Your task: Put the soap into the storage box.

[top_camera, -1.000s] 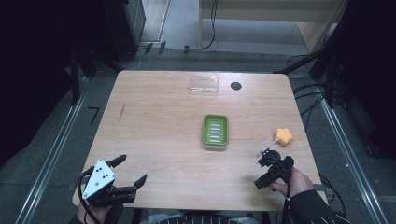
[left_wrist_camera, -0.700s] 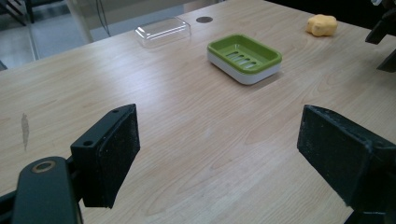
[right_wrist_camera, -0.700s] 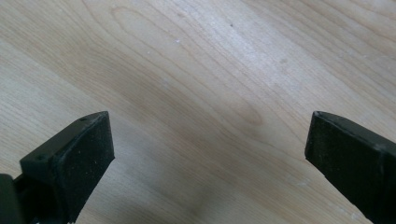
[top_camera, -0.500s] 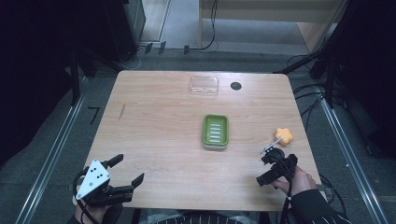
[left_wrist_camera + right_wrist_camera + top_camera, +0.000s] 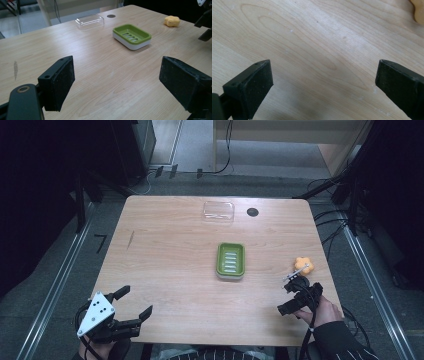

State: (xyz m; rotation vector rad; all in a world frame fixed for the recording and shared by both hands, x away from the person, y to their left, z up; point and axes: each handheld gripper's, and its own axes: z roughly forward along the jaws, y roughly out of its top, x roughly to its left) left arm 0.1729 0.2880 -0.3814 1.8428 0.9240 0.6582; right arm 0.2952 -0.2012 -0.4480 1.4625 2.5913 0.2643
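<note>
Small orange flower-shaped soap bar [image 5: 303, 265] lies near table's right edge, just beyond right gripper [image 5: 295, 296], jaws spread wide, empty. Probably light, hard, slippery; grip across flat sides. Left gripper [image 5: 134, 302] spread too, well apart.

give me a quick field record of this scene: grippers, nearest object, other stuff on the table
left gripper: open, at the near left table edge, holding nothing
right gripper: open, near right edge, holding nothing
orange flower-shaped soap: on the table just beyond the right gripper, not gripped
green soap dish: table centre, empty
clear plastic lid: far side, lying flat
table: light wood
</note>
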